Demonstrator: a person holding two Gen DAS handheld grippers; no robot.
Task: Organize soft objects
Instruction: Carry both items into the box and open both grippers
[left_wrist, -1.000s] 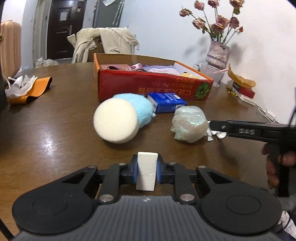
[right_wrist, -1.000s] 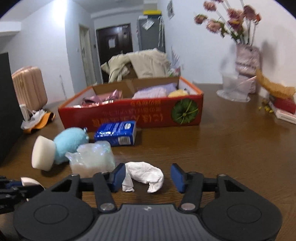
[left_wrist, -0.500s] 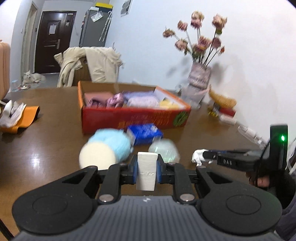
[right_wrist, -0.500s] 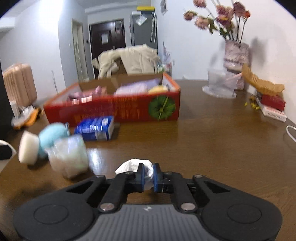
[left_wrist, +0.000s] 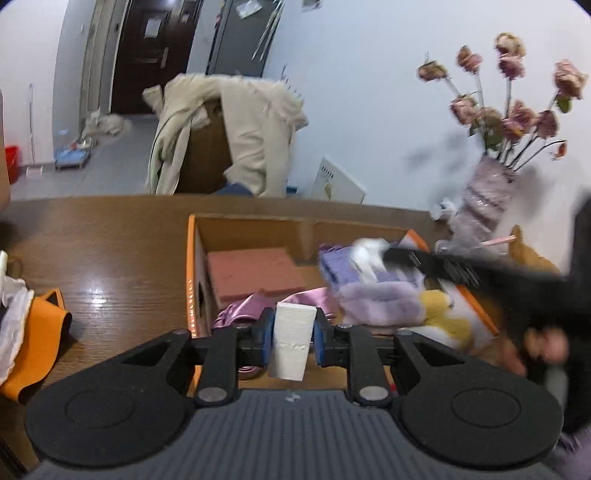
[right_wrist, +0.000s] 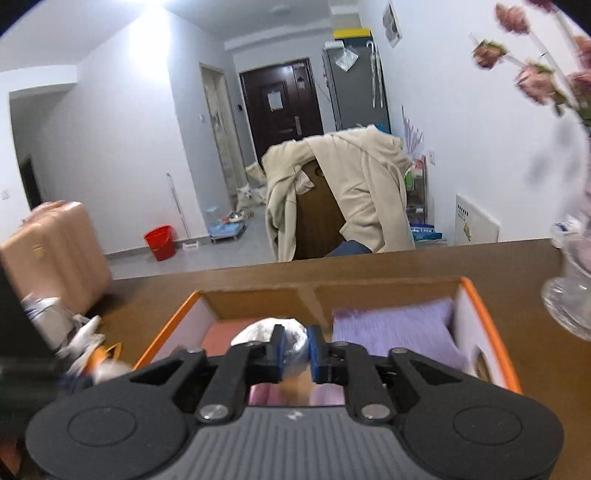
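My left gripper (left_wrist: 293, 330) is shut on a white foam block (left_wrist: 291, 343) and holds it above the near edge of the orange cardboard box (left_wrist: 192, 266). My right gripper (right_wrist: 294, 350) is shut on a crumpled white cloth (right_wrist: 266, 332) and holds it over the same box (right_wrist: 166, 332); it shows blurred in the left wrist view (left_wrist: 369, 251). Inside the box lie a pink sponge block (left_wrist: 255, 273), pink satin fabric (left_wrist: 243, 314), purple soft items (left_wrist: 380, 299) and a yellow item (left_wrist: 443, 314).
An orange pouch with white cloth (left_wrist: 33, 332) lies on the brown table (left_wrist: 99, 240) at left. A vase of dried roses (left_wrist: 484, 206) stands at the right rear. A chair draped with a beige coat (left_wrist: 229, 136) is behind the table.
Both grippers have lifted and moved forward from the table surface to above the box. The right gripper closed on the white cloth and carried it along. The left still holds the foam block.
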